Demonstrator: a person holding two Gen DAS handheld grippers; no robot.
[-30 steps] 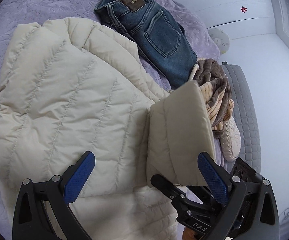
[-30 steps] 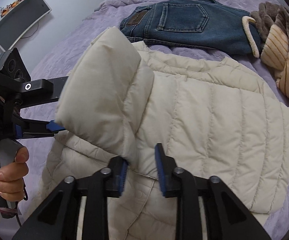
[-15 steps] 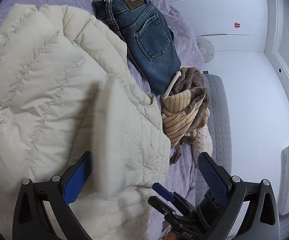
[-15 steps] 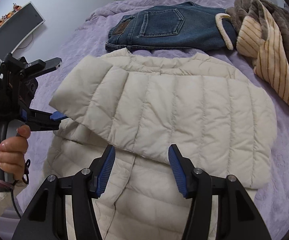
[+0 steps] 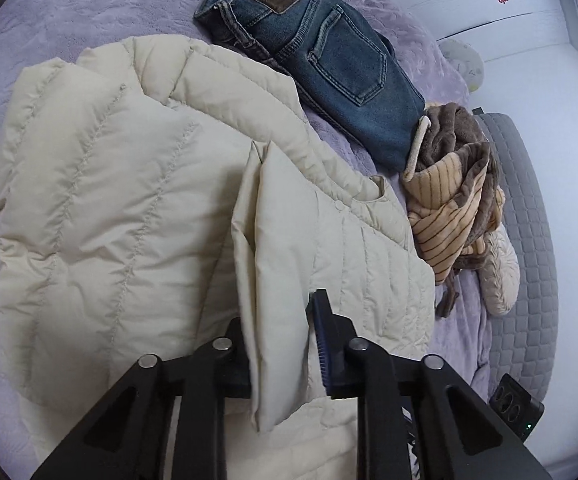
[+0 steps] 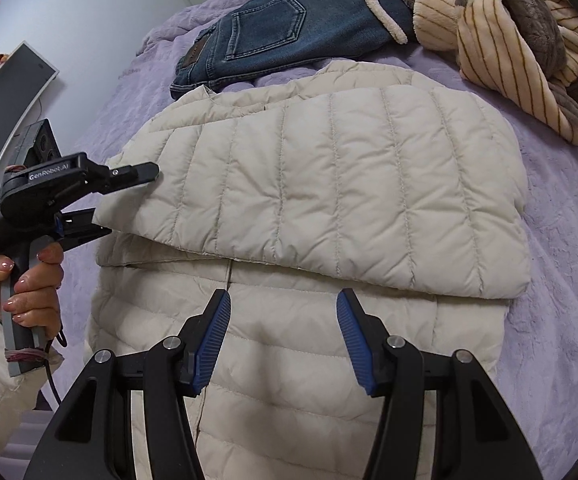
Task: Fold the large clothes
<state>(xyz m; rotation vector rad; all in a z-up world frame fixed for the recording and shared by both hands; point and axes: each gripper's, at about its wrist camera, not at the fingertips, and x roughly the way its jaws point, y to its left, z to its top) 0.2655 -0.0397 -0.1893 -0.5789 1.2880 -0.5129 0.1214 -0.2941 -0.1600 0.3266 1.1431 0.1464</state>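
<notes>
A cream quilted puffer jacket [image 6: 329, 208] lies spread on the bed, over a lavender bedspread [image 6: 561, 320] with a soft, faintly embossed nap. Its shell is smooth and slightly glossy, stitched into puffy channels. The upper part is folded down over the lower body, so the stitch lines run one way on the top layer and crosswise on the layer under it. In the right wrist view the folded bundle's long axis runs left to right across the bed, with the collar edge toward the far side, near the jeans.

The left claw [image 5: 285, 344] is closing on a thick folded edge of the jacket; the padded fabric stands up between its blue ribbed pads [image 5: 323, 344] and is squeezed there. From the other side, the same claw [image 6: 101, 204] bites the left corner of the folded layer, with a hand [image 6: 29, 280] in a pale sleeve around its grey handle.

The right claw [image 6: 283, 344] hangs over the jacket's lower half, its jaws apart, nothing between them.

Beyond the jacket lie folded blue denim jeans [image 5: 329, 56] with a brown leather patch, and a crumpled plush garment [image 5: 453, 200] in brown and tan stripes.
</notes>
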